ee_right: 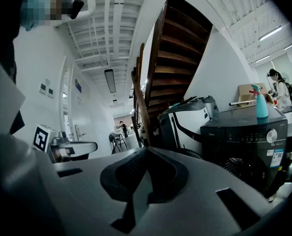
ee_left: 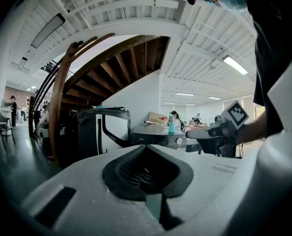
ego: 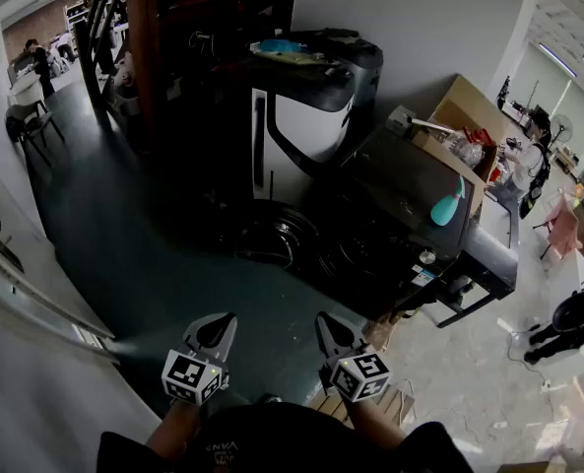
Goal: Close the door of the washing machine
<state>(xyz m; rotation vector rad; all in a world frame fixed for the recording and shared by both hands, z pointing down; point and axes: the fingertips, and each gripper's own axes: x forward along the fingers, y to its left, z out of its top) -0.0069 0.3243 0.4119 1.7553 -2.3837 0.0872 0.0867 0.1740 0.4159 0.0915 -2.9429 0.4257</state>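
Seemingly nothing is getting done yet: the washing machine (ego: pixel 410 195) is sitting at one o'clock of the grippers, its door (ego: pixel 284 233) apparently hanging open. The left gripper (ego: pixel 221 325) and right gripper (ego: pixel 327 325) are hovering well apart from it, jaws clenched on nothing.

The dark floor (ego: pixel 124 254) carries a black washing machine (ego: pixel 410 215) ahead and to the right of the right tool (ego: pixel 325 321), coiled black hoses (ego: pixel 282 236) ahead of the left tool (ego: pixel 225 320), and cardboard scraps (ego: pixel 395 402) just beside the right tool.
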